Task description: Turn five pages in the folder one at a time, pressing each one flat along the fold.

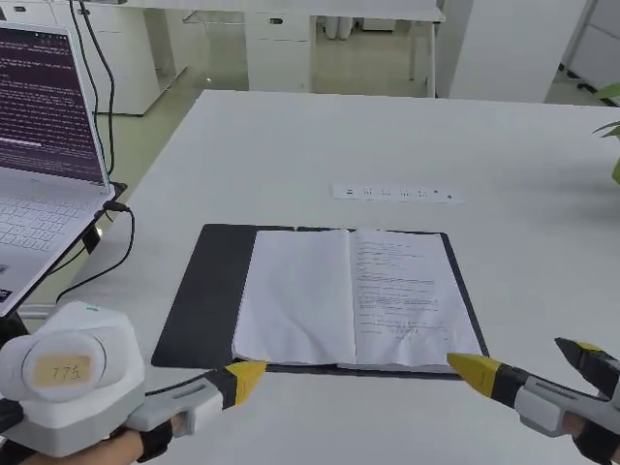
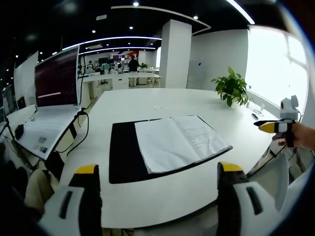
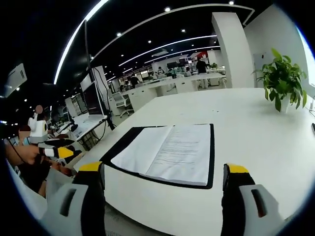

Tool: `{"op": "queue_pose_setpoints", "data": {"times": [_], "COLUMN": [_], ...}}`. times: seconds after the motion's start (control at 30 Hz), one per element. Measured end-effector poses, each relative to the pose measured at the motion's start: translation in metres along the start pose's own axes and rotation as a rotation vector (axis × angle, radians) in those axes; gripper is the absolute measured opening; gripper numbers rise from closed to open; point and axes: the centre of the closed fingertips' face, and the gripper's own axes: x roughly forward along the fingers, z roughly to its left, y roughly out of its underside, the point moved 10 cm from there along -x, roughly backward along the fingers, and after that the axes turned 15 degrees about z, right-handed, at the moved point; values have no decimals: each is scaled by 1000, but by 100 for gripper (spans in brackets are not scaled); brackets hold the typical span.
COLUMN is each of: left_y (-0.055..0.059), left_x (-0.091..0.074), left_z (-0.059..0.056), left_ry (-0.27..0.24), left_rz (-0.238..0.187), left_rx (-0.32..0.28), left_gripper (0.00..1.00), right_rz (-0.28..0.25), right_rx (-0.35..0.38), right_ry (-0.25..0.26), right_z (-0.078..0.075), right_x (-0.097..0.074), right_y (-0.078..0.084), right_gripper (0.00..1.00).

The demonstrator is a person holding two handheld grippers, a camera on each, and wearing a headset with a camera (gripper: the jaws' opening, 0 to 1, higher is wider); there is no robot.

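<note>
1. Find the folder (image 1: 329, 300) in the middle of the head view, lying open on the white tabletop (image 1: 291, 145), just above both yellow-tipped tools in the frame.
2. Note the right hand-held gripper (image 1: 521, 356) at the lower right, spread wide and holding nothing. Note the left hand-held gripper (image 2: 158, 168) likewise wide and empty, its jaws framing the folder from the bottom of its own view.
3. Judge the step as a page pickup not yet begun, with no contact on paper.
4. Probably take the printed page (image 1: 402, 291) on the right by its lower outer corner. Narrow the jaws first, slide one tip under, and avoid catching two sheets.
5. Carry the sheet over in an arc, then press along the fold with the other tool, lightly enough not to drag the folder.
6. Expect thin, floppy paper: see the blank left page (image 1: 295, 291), rippled near its lower edge, and the black cover (image 1: 208, 291), broad at the left and a thin border at the right.
</note>
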Motion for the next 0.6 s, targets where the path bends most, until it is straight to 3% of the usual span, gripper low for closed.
{"op": "queue_pose_setpoints", "data": {"times": [0.27,0.43,0.6], "left_y": [-1,-9,-17], "left_x": [0,7,24], "left_z": [1,-5,-15], "left_ry": [2,12,29], "left_rz": [13,5,28], "left_rx": [-6,5,33], "left_gripper": [97,96,90], "right_rz": [0,7,17], "right_rx": [7,6,13], "right_ry": [-4,-4,-16], "right_z": [-6,-7,-8], "right_x": [1,5,11], "right_y": [-2,-2,-2], "right_gripper": [98,96,94]}}
